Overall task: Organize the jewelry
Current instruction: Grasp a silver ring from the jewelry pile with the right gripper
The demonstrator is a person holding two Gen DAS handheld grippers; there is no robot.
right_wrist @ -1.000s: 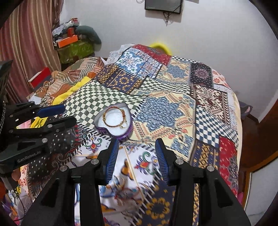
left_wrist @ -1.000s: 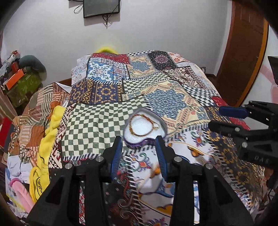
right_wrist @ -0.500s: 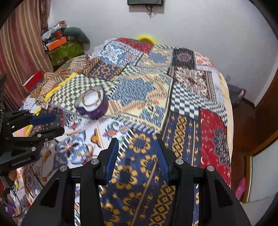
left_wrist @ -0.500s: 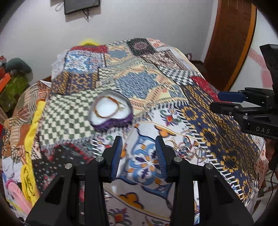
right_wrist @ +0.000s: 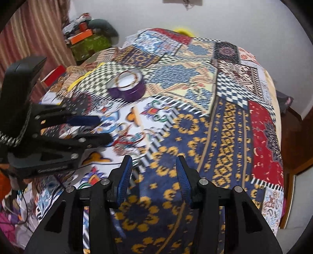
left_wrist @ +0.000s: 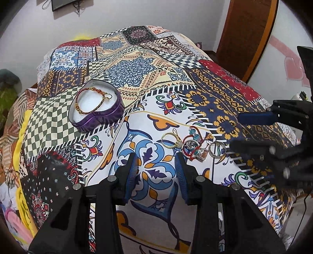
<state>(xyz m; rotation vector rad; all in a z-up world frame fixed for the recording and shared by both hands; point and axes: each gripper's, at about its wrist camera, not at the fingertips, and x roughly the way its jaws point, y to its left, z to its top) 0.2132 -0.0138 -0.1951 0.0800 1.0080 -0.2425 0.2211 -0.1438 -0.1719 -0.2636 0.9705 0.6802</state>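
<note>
Jewelry pile (left_wrist: 192, 145) newly in view.

Jewelry pile (right_wrist: 127, 141) blurred beyond telling.

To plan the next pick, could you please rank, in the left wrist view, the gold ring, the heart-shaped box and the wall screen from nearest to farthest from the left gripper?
From the left gripper:
1. Gold ring, just ahead, slightly right.
2. Heart-shaped box, farther, ahead-left.
3. Wall screen, top left.

Both wrist cameras look forward and down along own fingers, close over patchwork bedspread (left_wrist: 137, 74). Left faces right, right faces left; shared: purple heart box (left_wrist: 97, 105), each other's gripper.
</note>
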